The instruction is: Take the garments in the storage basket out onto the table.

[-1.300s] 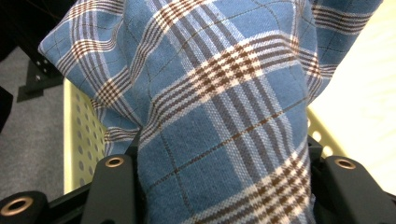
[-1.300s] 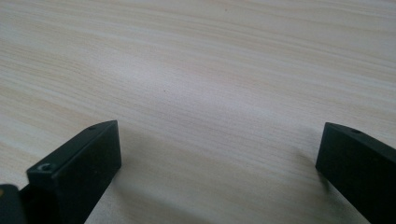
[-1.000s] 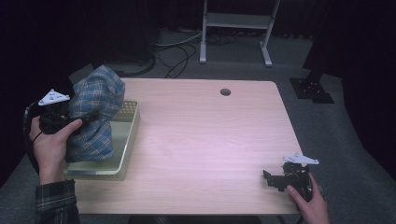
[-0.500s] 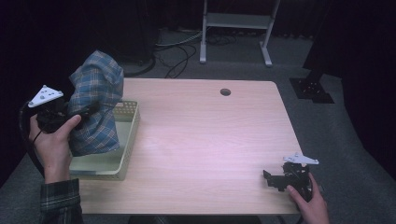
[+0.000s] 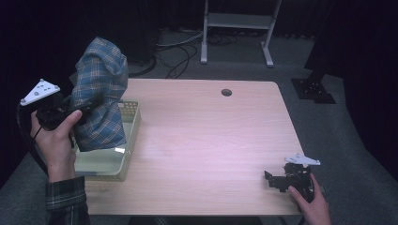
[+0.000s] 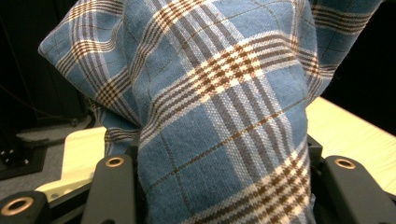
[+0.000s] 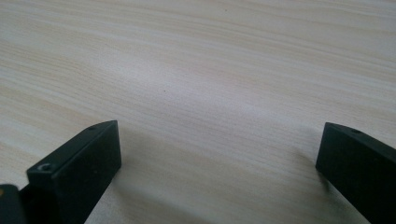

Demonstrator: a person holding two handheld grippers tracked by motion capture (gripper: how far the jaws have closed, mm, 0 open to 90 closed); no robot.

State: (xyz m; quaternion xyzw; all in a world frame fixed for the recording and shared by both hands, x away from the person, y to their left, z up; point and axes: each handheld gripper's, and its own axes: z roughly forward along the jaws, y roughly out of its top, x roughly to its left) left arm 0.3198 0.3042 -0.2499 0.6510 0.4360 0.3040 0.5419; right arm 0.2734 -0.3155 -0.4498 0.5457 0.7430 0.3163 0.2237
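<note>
A blue plaid cloth (image 5: 100, 93) hangs bunched above a pale green basket (image 5: 126, 154) at the table's left edge. My left gripper (image 5: 87, 107) is shut on the cloth and holds it up; its lower end still dips inside the basket. In the left gripper view the plaid cloth (image 6: 219, 107) is clamped between the two black jaws. My right gripper (image 5: 274, 180) rests low on the table near the front right corner. The right gripper view has its jaws spread wide over bare wood, my right gripper (image 7: 219, 172) open with nothing between them.
The wooden table (image 5: 206, 136) has a round cable hole (image 5: 226, 92) near its far edge. Behind the table stand a metal frame (image 5: 237, 28) and cables on a dark floor.
My left gripper has lifted the plaid cloth higher out of the basket. The right gripper has stayed where it was.
</note>
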